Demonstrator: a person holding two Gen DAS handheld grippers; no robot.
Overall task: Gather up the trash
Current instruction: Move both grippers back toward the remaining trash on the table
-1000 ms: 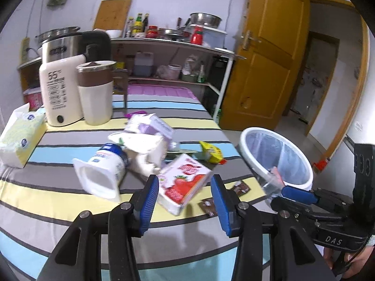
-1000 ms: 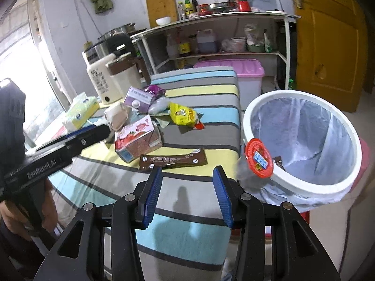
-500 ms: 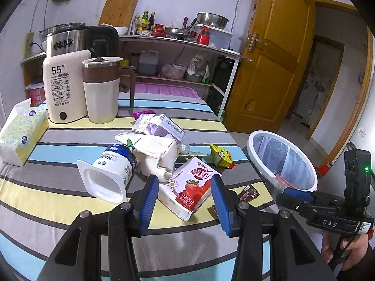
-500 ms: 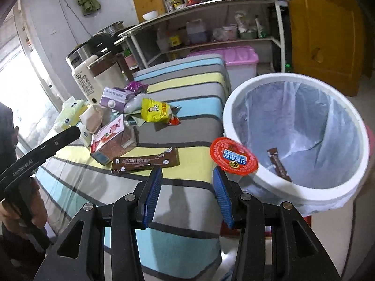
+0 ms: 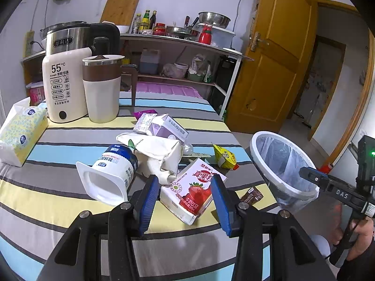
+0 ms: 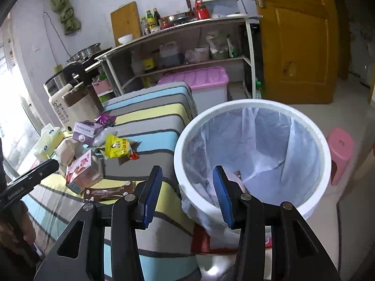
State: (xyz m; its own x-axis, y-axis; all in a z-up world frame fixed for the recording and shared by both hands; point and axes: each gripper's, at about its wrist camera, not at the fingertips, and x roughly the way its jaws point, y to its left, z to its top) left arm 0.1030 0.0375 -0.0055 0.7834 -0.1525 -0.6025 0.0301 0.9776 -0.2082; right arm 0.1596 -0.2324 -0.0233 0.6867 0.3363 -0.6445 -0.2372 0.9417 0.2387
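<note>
Several pieces of trash are lying on the striped table [image 5: 58, 201], all to the left of the white bin [image 5: 257, 149], which is standing just off the table's right edge.

Farthest from the bin, a yogurt cup [image 5: 110, 175] is lying on its side with its mouth open; it is looking light and thin-walled, so its rim would likely be the best hold, with gentle pressure. Next toward the bin, a crumpled white bag [image 5: 159, 152] is sagging softly and could be pinched anywhere. Behind it a purple carton [image 5: 164, 128] is leaning.

The left gripper [image 5: 182, 201] is hanging with jaws spread and empty, framing the strawberry carton [image 5: 192, 192]. That box is probably light and fairly stiff but crushable, so closing across its flat sides seems wise.

Closer to the bin, a yellow packet [image 5: 223, 157] and a brown wrapper [image 6: 107, 190] are lying flat; both look thin and slippery, so they may need lifting by an edge.

The right gripper [image 6: 186, 195] is hovering at the bin's near rim, jaws apart and holding nothing.
</note>
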